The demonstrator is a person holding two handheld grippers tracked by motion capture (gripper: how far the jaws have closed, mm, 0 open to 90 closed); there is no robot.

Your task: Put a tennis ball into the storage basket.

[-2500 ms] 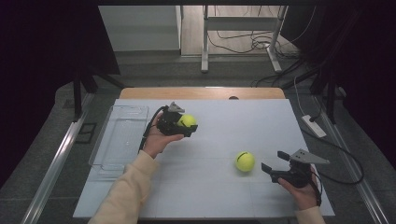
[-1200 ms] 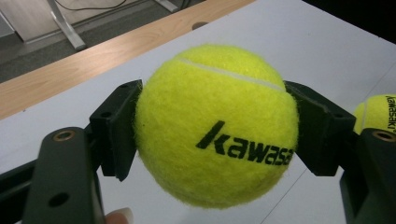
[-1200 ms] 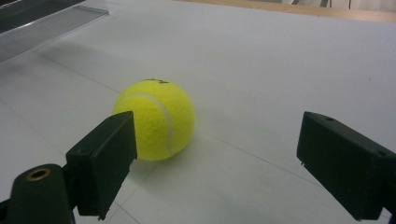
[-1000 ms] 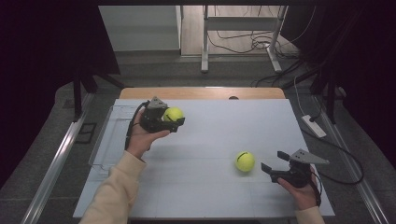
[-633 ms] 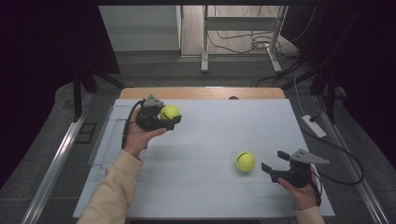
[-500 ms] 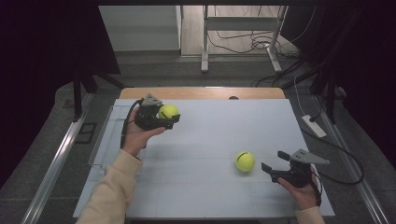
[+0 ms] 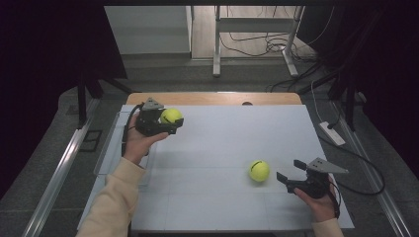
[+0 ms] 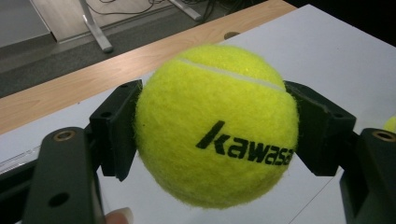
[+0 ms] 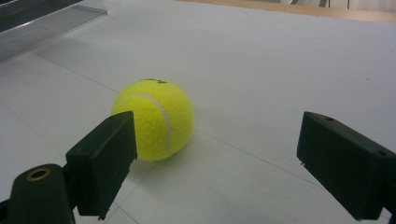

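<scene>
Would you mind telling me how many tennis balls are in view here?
2. One tennis ball is clamped in the left gripper, held above the table's far left part beside the clear tray. The other ball rests on the table just ahead of the open right gripper.

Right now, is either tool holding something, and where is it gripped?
The left tool clamps a tennis ball by its opposite sides. The right tool is open, holding nothing.

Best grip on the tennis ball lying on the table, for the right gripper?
Grip the loose tennis ball across its widest middle. Right gripper is open and level with it, the ball off toward one jaw: centre on it, then slide straight in along the table. Off-centre, a round ball would likely squirt out.
</scene>
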